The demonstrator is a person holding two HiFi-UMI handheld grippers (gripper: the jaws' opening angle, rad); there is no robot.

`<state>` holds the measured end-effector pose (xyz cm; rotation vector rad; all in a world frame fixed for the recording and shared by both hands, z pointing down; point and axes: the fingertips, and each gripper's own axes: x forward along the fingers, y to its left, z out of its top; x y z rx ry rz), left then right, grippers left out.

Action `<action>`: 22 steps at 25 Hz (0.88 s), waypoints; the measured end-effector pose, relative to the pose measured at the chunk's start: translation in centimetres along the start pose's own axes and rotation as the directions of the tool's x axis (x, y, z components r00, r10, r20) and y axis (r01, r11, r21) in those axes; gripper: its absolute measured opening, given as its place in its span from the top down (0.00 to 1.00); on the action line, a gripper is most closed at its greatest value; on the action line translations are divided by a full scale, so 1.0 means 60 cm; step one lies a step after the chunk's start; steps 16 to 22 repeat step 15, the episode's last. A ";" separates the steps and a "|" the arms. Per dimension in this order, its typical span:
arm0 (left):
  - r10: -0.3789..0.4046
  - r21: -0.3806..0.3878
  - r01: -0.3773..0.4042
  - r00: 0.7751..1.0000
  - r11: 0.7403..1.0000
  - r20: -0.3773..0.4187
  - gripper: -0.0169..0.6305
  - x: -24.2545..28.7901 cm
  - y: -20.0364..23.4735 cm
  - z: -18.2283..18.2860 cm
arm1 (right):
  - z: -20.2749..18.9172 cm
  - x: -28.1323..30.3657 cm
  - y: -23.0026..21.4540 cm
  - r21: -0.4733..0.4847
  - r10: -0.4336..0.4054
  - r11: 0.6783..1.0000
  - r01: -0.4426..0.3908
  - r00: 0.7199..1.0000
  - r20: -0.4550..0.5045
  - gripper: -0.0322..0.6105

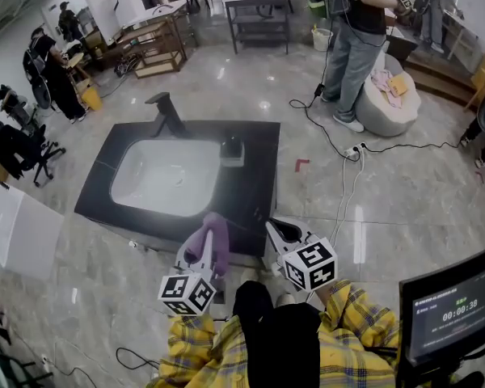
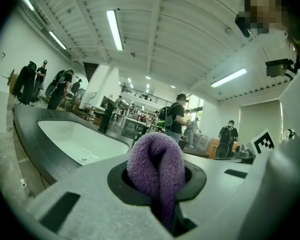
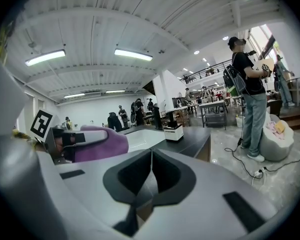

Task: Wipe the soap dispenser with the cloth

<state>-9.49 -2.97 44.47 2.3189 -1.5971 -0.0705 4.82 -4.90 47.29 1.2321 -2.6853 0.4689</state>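
Note:
A white soap dispenser (image 1: 232, 151) with a black top stands on the dark counter (image 1: 257, 191), right of the white basin (image 1: 166, 175); it also shows far off as the dispenser (image 3: 173, 130). My left gripper (image 1: 212, 234) is shut on a folded purple cloth (image 1: 212, 241), which bulges between the jaws as the cloth (image 2: 157, 171). My right gripper (image 1: 280, 230) is shut with nothing in it, its jaws meeting at the gripper (image 3: 151, 166). Both hang at the counter's near edge, well short of the dispenser.
A black tap (image 1: 166, 113) stands behind the basin. A person (image 1: 357, 35) stands on the floor beyond, with cables (image 1: 347, 148) and a beanbag (image 1: 391, 97) nearby. A monitor (image 1: 449, 314) sits at my right. White panels (image 1: 20, 229) lean at the left.

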 end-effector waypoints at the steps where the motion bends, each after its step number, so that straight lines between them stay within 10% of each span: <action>1: -0.001 0.000 0.001 1.000 1.000 -0.001 0.91 0.001 -0.002 -0.002 | -0.001 0.000 0.001 -0.003 0.002 1.000 -0.002 1.000 -0.002 0.93; 22: -0.011 0.002 0.011 0.999 1.000 -0.031 0.91 0.010 -0.023 -0.023 | -0.008 -0.014 -0.013 -0.005 0.004 1.000 -0.004 1.000 -0.017 0.94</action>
